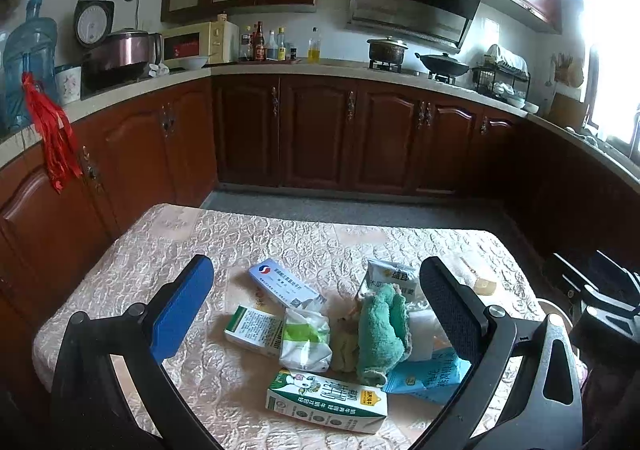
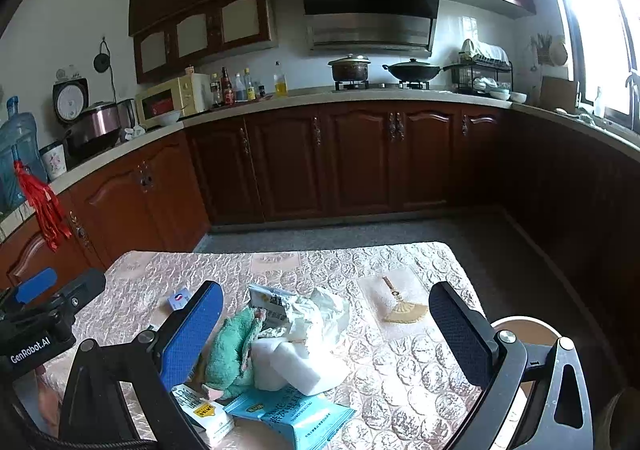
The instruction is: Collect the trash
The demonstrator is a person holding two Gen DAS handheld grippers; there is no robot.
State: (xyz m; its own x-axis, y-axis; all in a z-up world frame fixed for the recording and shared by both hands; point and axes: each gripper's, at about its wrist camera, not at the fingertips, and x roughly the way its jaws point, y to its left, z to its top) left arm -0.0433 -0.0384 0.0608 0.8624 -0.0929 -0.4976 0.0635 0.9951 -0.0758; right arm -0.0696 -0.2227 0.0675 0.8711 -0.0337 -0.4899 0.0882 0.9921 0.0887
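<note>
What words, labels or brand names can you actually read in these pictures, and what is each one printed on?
"GenRobot.AI": white letters on the black body of the left hand-held gripper, seen from the right wrist.
Milk carton: Chinese print, upside down, too blurred to read.
Blue packet: Chinese print, not legible.
White and blue box: small print, too small.
Green and white box: text too small.
Grey pouch: large characters, blurred.
</note>
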